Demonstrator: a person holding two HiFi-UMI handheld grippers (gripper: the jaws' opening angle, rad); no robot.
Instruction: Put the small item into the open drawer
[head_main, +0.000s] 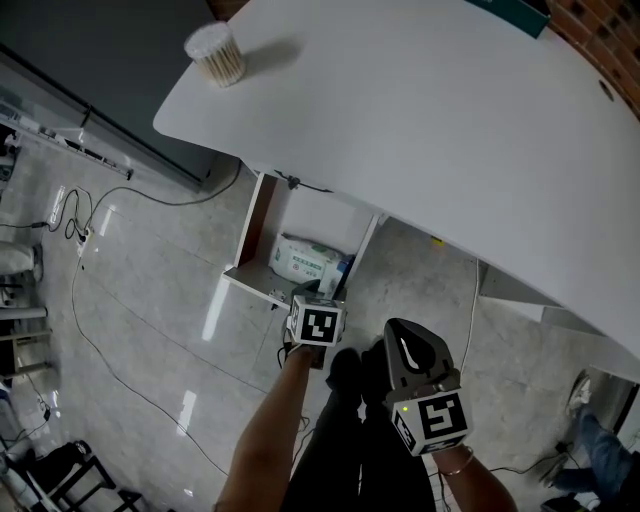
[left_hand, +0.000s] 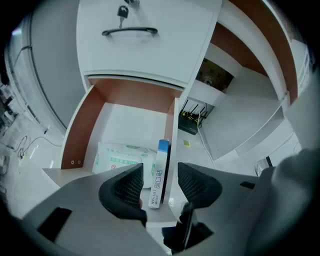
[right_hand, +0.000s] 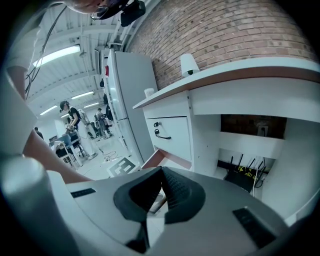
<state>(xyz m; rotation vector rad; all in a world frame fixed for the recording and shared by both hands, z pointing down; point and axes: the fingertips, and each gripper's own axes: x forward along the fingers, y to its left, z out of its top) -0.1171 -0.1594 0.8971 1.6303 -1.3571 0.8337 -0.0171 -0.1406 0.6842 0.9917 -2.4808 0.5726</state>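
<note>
The small item is a white tube with a blue cap. It lies in the open drawer against the right wall, cap pointing to the back. In the head view the tube sits beside a white pack of wipes. My left gripper is open at the drawer's front edge; its pads stand apart from the tube, which shows beyond the gap. In the head view the left gripper hangs over the drawer's front rim. My right gripper is shut and empty, held back at the right gripper position.
Above the open drawer is a shut drawer with a handle and key. A router sits on the floor in the alcove to the right. A swab jar stands on the white desk. Cables trail across the floor.
</note>
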